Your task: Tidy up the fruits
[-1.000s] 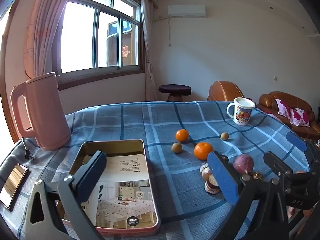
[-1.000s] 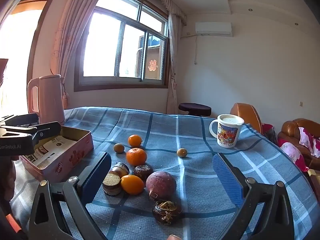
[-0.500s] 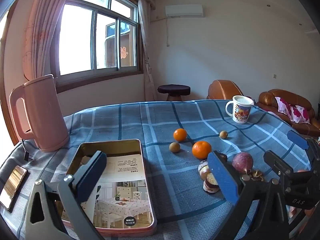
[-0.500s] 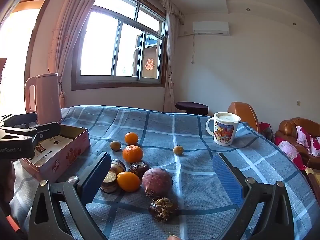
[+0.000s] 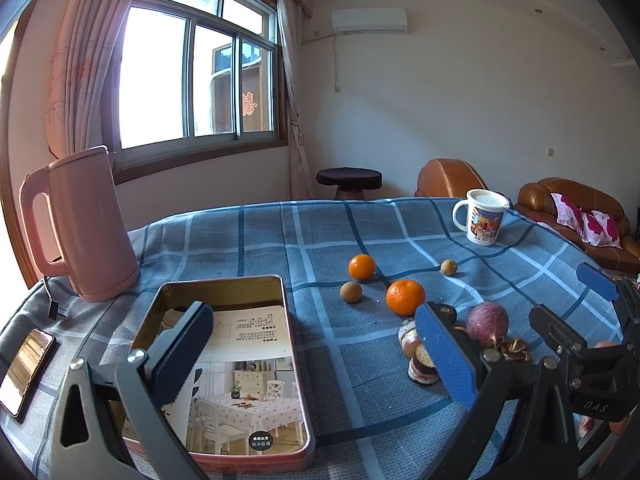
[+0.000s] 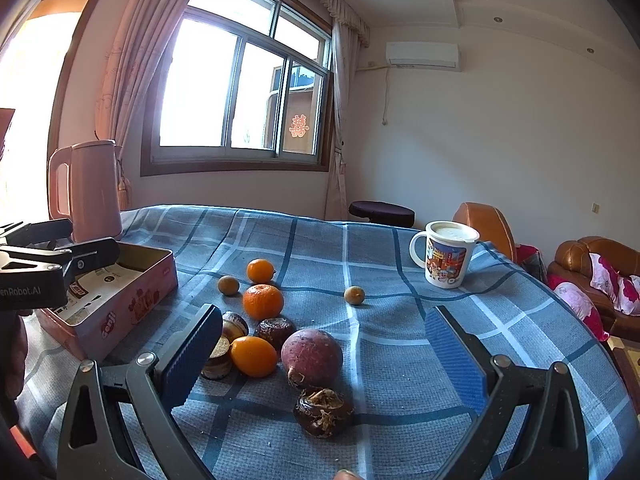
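The checked surface carries a pink tin on the left with a printed sheet inside, and the left tool hangs over it, spread and holding nothing. The right tool, also spread and bare, hovers above the fruits clustered beside the tin: a reddish pomegranate, a tangerine and a small orange.

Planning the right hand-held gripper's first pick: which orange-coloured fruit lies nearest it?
The smooth oval orange fruit, beside the big reddish fruit; the two other oranges lie farther back.
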Demonstrator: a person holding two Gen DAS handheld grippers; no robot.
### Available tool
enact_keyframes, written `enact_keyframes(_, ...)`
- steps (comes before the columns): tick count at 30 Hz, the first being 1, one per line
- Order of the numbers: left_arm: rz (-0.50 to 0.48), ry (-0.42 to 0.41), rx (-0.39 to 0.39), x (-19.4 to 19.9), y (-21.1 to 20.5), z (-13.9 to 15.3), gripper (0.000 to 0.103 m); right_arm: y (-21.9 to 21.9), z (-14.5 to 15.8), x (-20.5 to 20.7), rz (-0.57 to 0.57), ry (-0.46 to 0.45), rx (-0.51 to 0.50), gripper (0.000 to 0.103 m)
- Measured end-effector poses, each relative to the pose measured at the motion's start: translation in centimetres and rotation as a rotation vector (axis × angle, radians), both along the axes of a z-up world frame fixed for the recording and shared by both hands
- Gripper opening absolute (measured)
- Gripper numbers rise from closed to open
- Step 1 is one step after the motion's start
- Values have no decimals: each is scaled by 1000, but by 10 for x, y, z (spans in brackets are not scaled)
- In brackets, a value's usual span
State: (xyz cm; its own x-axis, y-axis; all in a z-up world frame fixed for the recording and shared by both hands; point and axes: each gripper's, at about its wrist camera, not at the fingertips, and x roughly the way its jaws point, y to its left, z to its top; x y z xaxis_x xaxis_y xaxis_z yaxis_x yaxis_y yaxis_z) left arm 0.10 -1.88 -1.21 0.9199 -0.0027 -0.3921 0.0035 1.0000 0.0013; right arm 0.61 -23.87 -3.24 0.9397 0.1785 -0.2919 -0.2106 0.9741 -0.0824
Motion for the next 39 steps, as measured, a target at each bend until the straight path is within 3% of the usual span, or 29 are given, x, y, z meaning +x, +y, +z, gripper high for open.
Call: enact_keyframes(39, 0, 3, 1, -1, 2, -5, 103, -2, -5, 0, -3, 17, 4, 102)
